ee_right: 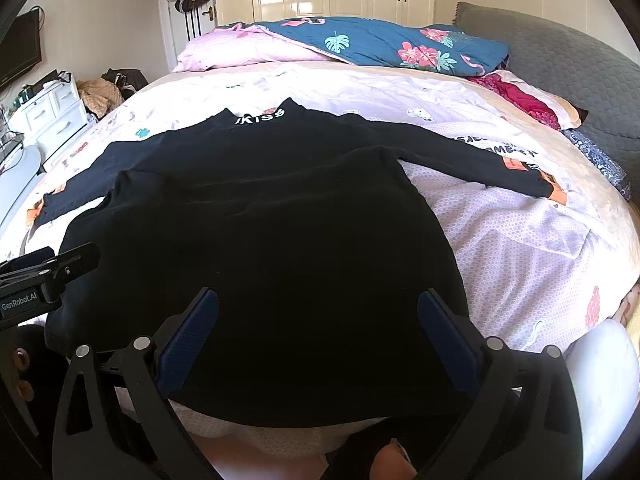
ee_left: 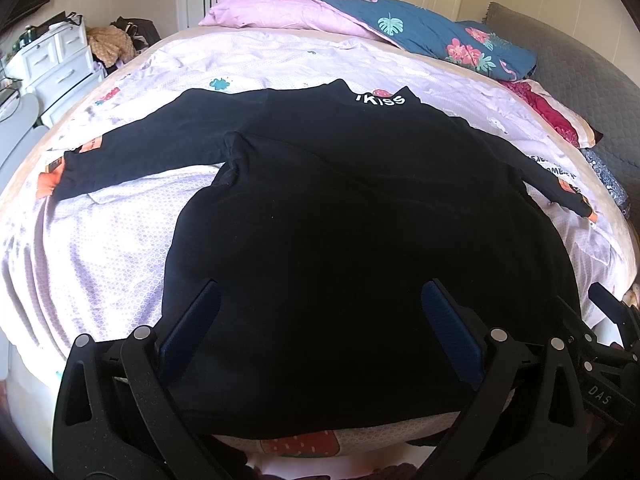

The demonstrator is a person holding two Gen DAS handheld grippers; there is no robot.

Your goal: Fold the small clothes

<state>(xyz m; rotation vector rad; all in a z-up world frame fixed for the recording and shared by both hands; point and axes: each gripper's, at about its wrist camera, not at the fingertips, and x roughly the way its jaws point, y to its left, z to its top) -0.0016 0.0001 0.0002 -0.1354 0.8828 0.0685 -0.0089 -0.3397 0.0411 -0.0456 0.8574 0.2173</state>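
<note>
Both the left gripper (ee_left: 320, 320) and right gripper (ee_right: 318, 320) hang released over the top (ee_left: 340, 220) at the bed's (ee_left: 100, 240) near edge; uneven pinches could skew the fold.

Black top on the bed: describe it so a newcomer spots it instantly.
Start at the bed with its pale patterned sheet. Spread flat across its middle lies the black top, both long sleeves stretched out sideways. Unlike the floral quilt behind it, it is plain black with white "KISS" lettering at the collar.
</note>
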